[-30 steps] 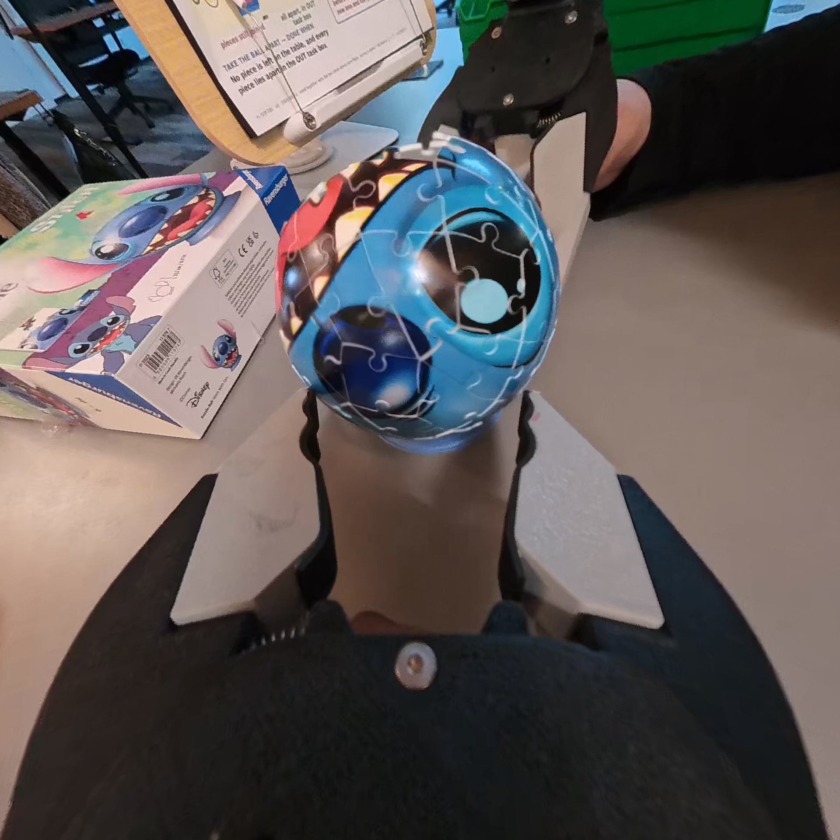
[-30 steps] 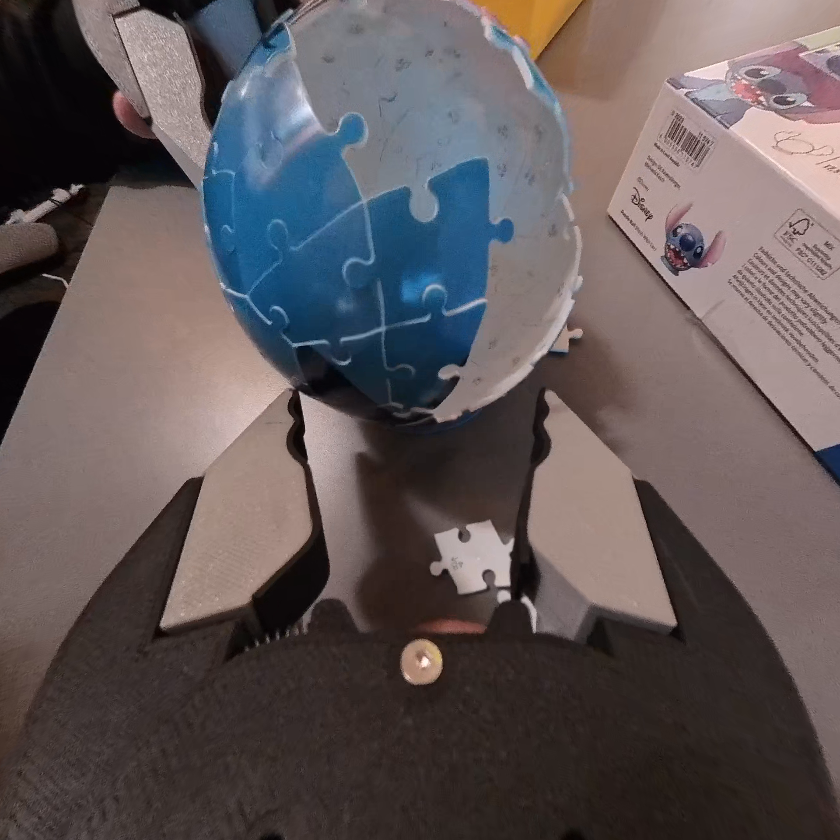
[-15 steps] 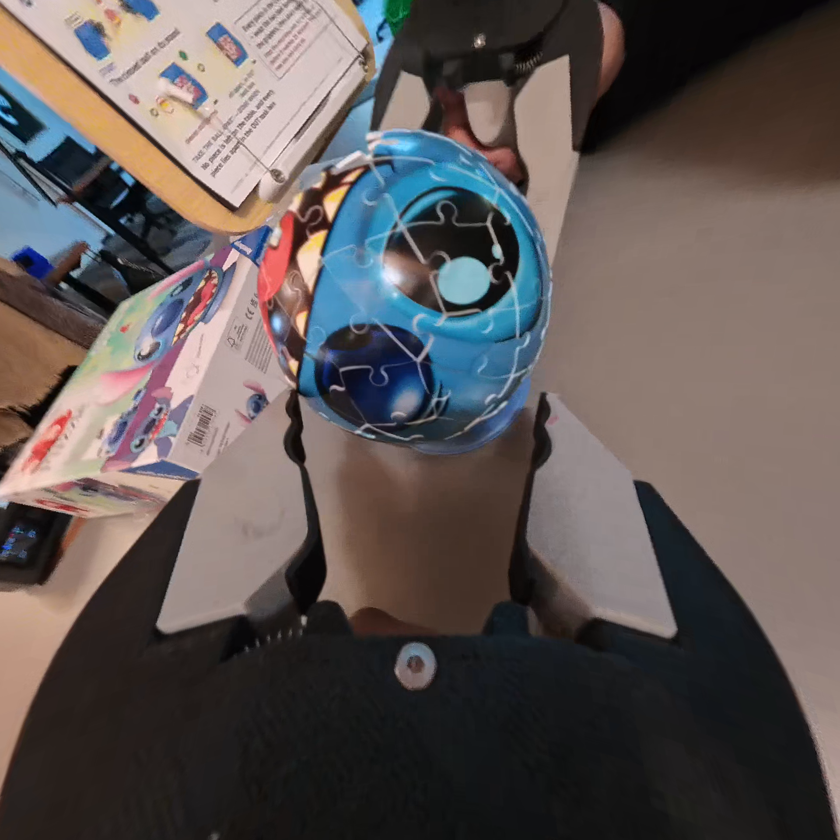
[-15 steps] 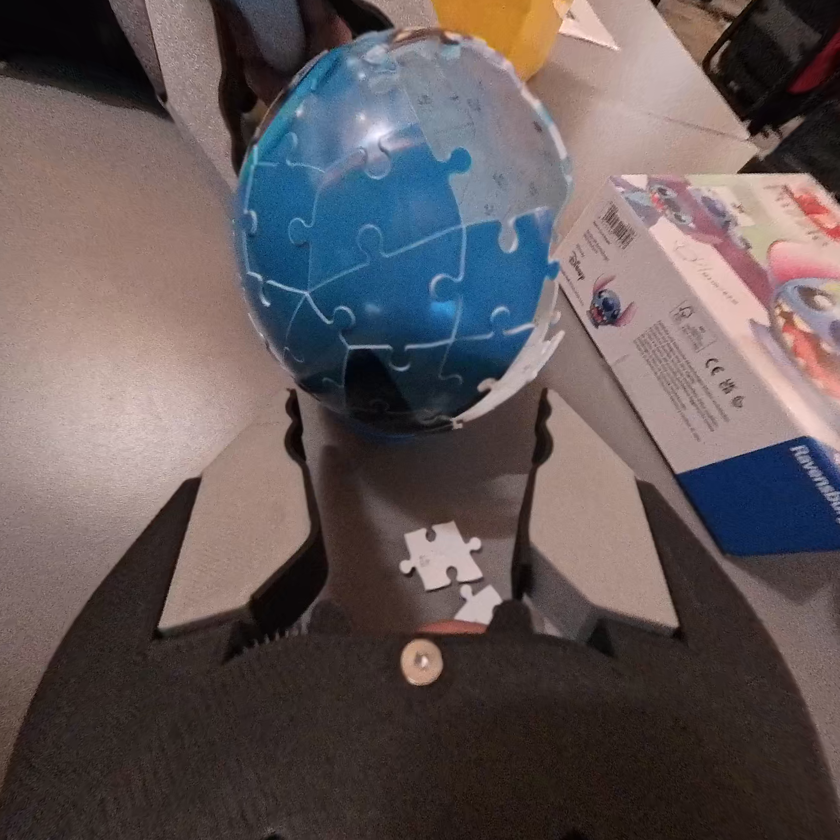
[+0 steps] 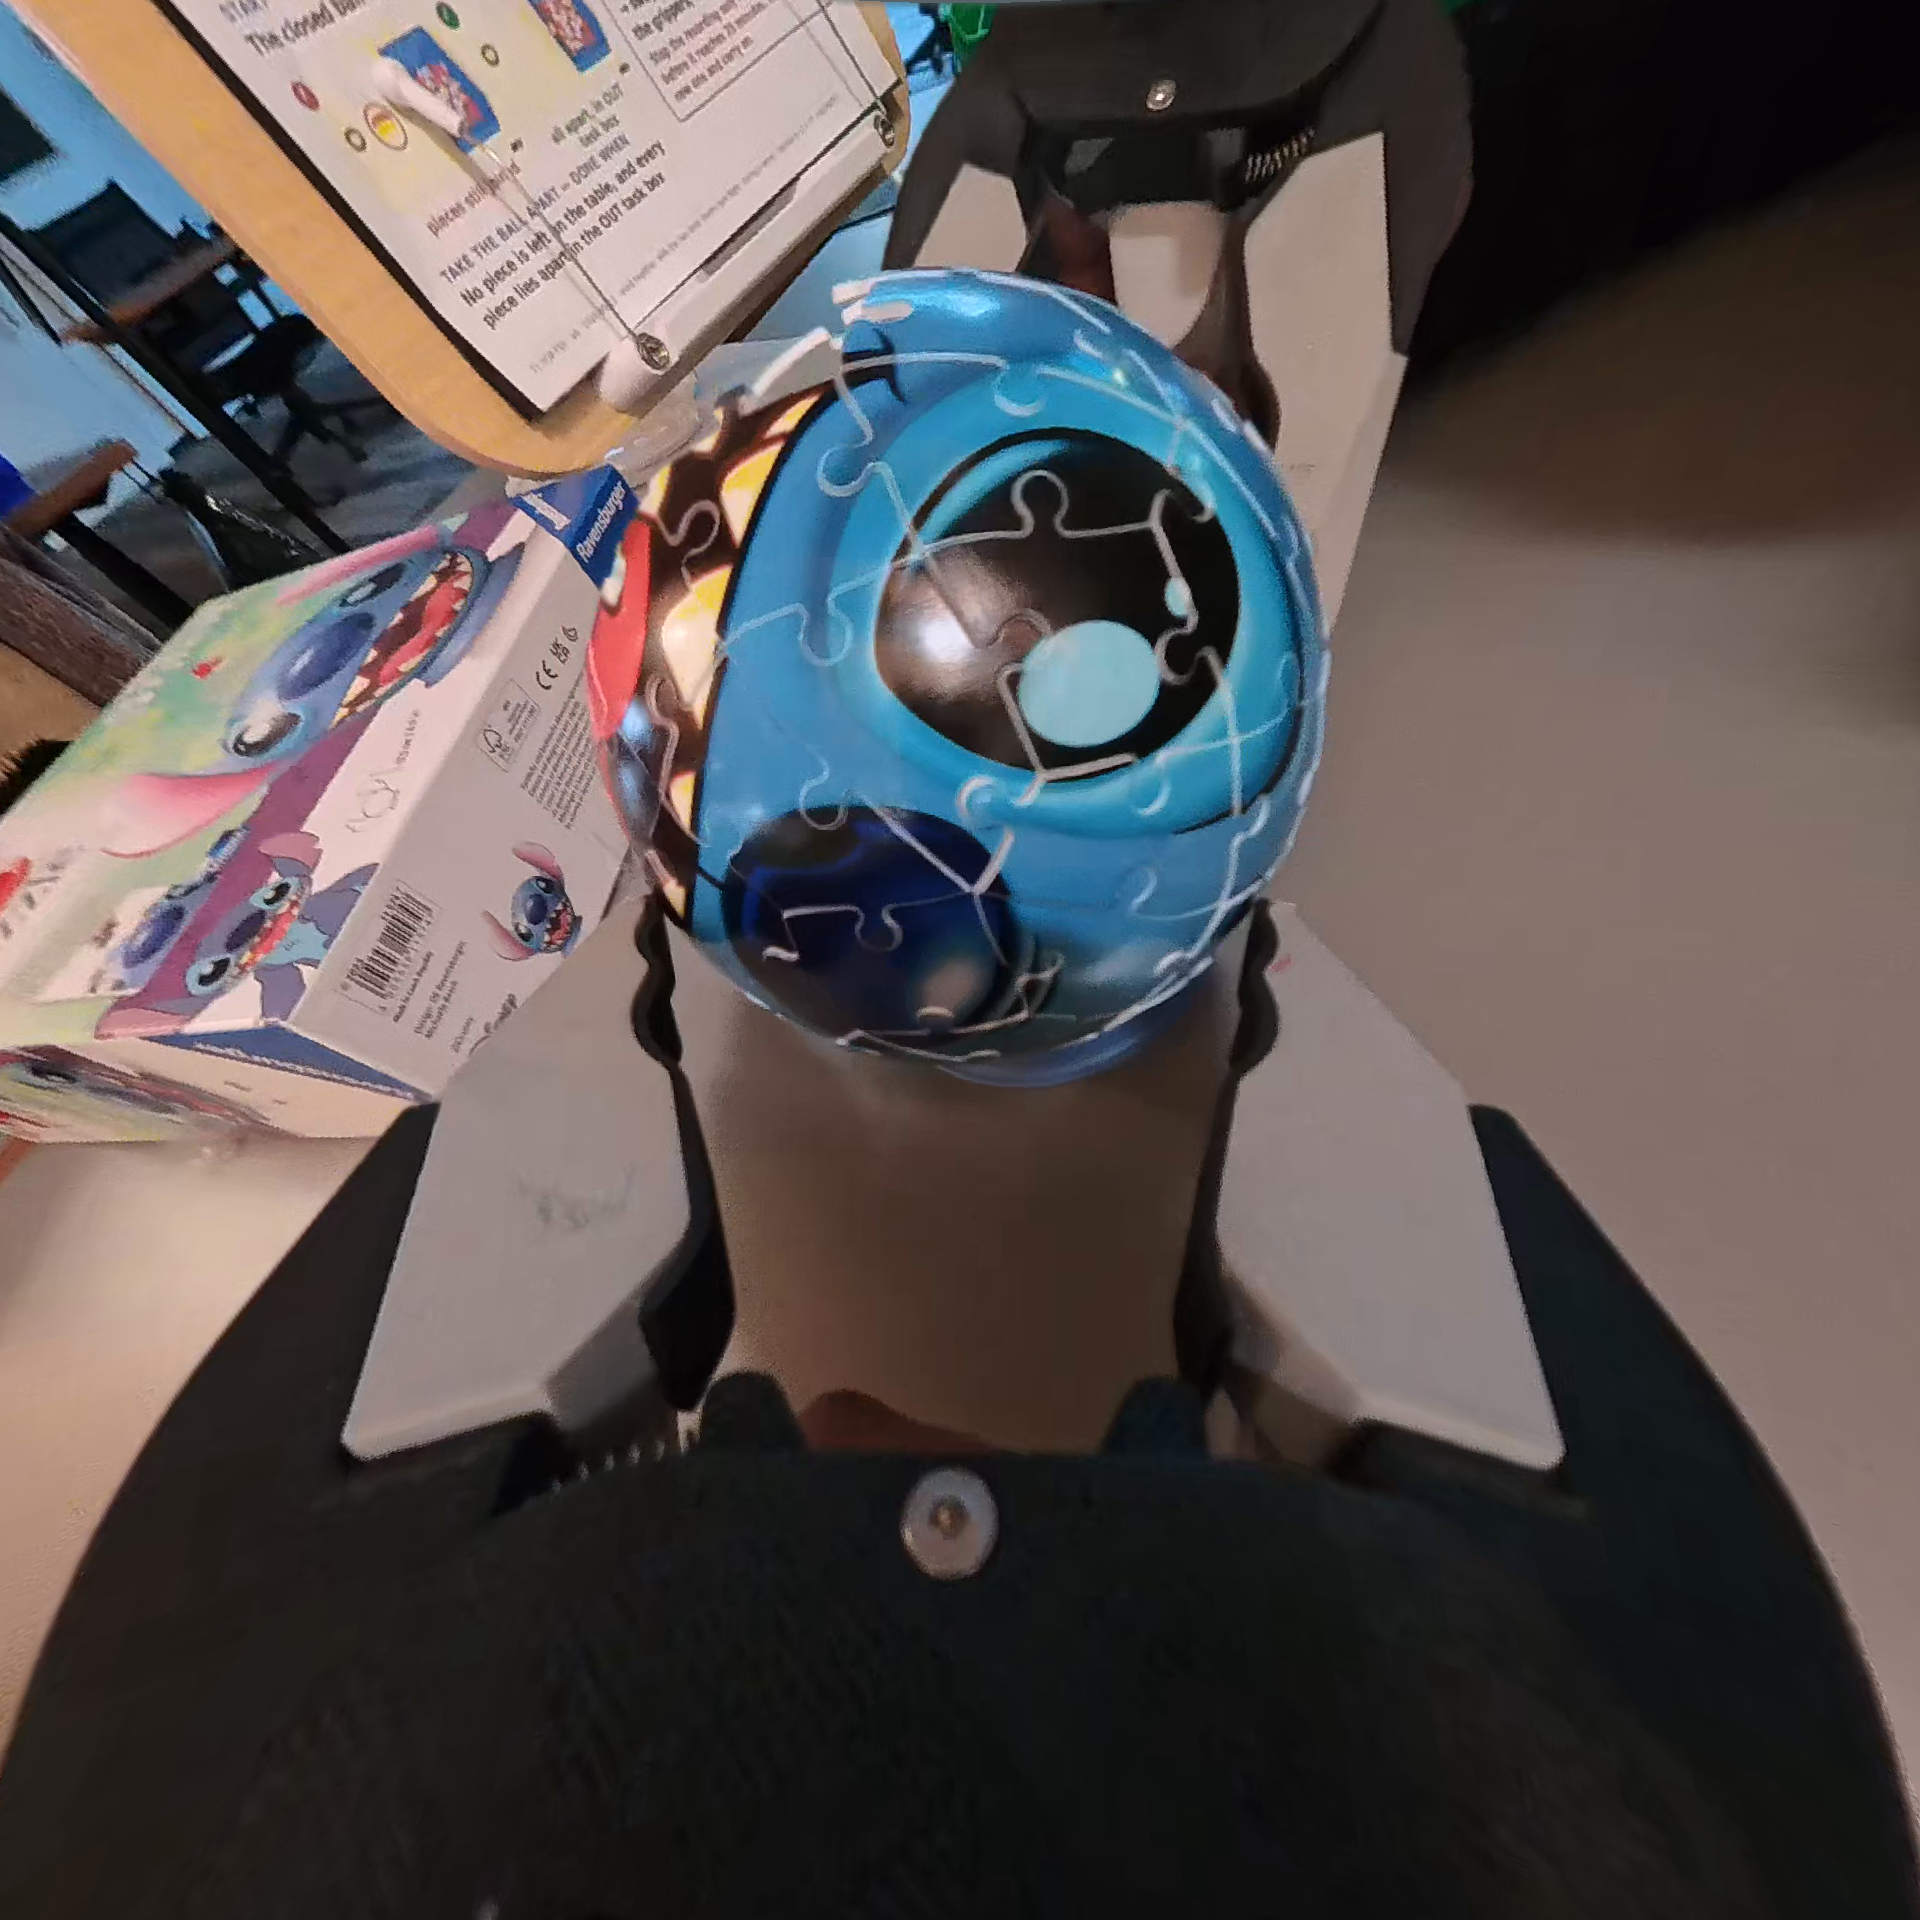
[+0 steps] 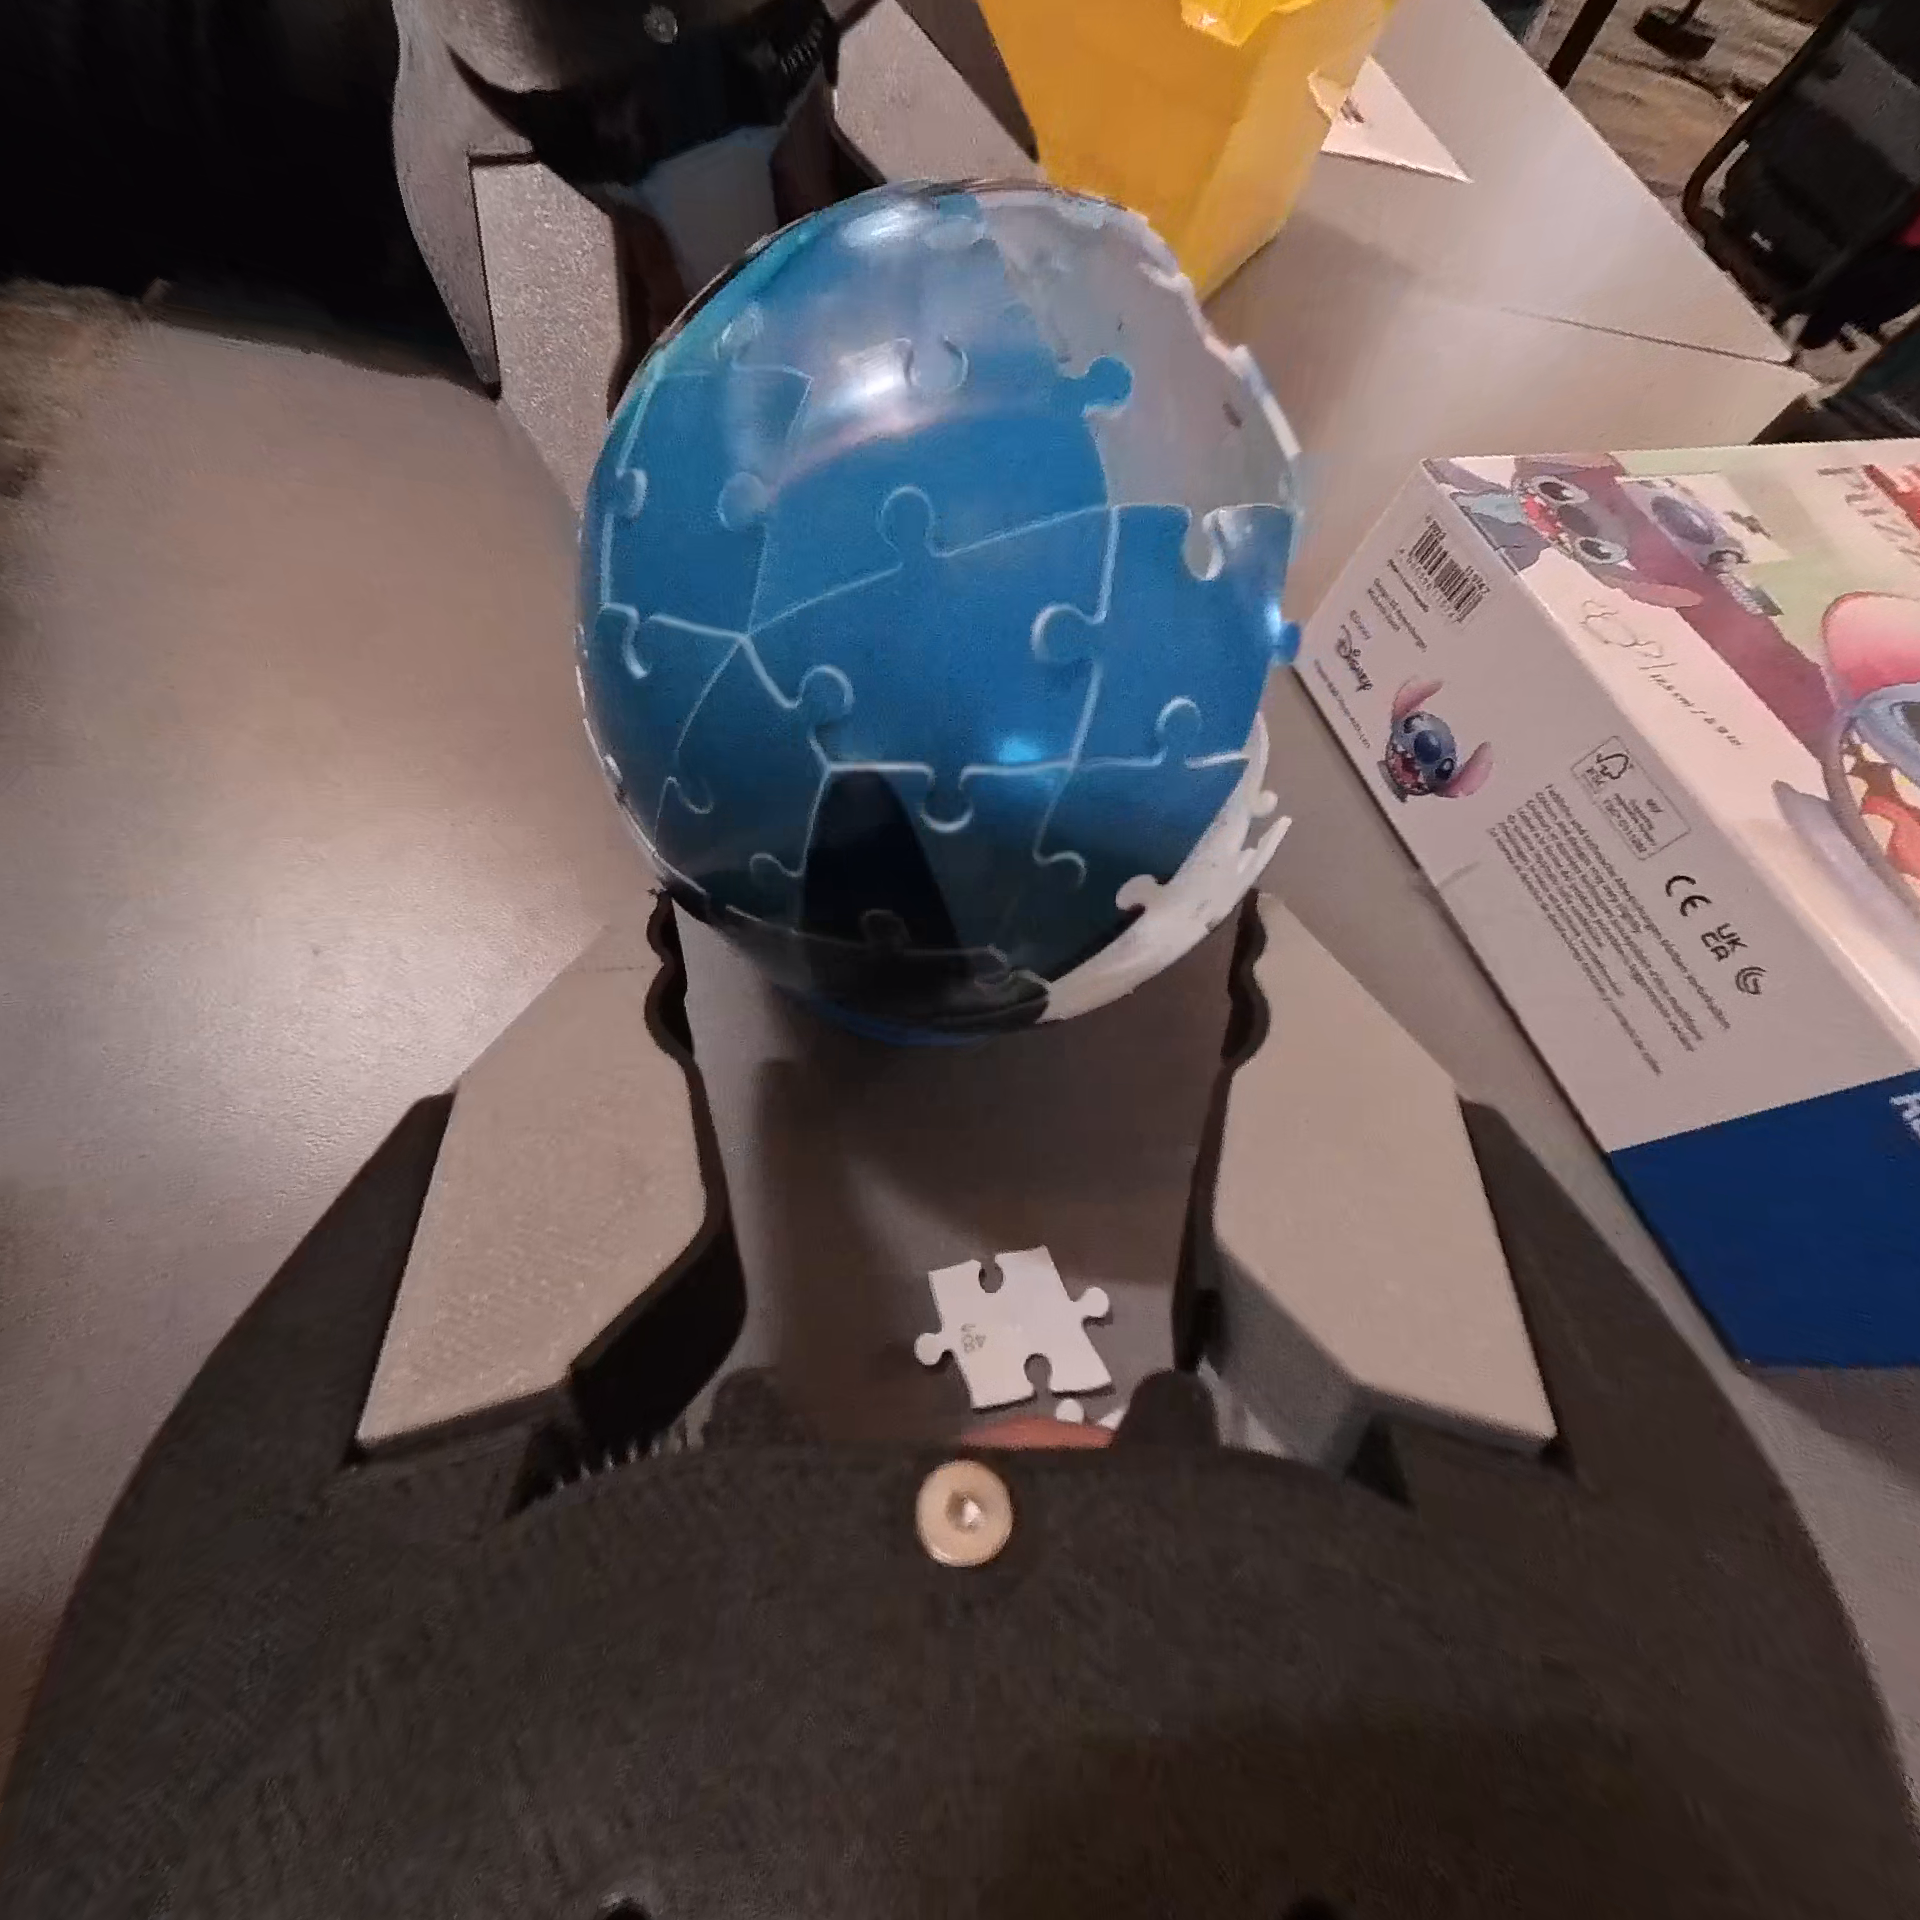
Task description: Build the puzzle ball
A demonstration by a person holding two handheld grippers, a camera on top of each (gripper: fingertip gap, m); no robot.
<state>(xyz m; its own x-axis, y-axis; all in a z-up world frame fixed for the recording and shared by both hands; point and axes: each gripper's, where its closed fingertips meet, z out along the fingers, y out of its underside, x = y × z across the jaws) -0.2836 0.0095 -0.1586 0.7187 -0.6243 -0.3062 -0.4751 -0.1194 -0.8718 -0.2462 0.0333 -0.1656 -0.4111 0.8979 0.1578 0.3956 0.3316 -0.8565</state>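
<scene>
Grey tabletop (image 6: 260, 727) under everything, bit of office clutter way behind. Puzzle ball (image 5: 966, 665) held up off the table, pinched from both ends by the two grippers facing each other. Left gripper (image 5: 951, 935) spread wide, jaws apart with the ball's lower curve sitting between the fingertips, seemingly touching both. Same story on the other side: right gripper (image 6: 951, 935) with jaws wide apart around the ball (image 6: 925, 644), tips against its bottom edge. Hard to tell how firm either grip is, so calling it cradled rather than clamped tight.

Ball not finished. From the left wrist view, printed face side: big black eye, dark blue nose, red and black mouth on the left edge. From the right wrist view, plain blue back with a gap on the upper right, pale grey insides of the far pieces showing through, ragged white edge at lower right.

Loose puzzle piece (image 6: 1013, 1340) lying grey side up on the table, right between the right gripper's fingers near the base, a sliver of a second one just below it.

Puzzle box (image 5: 312, 831) lying flat beside the ball, near but not touching. Yellow bag (image 6: 1174, 114) farther back. Instruction board (image 5: 540, 187) on a wooden stand tilted behind the box.
</scene>
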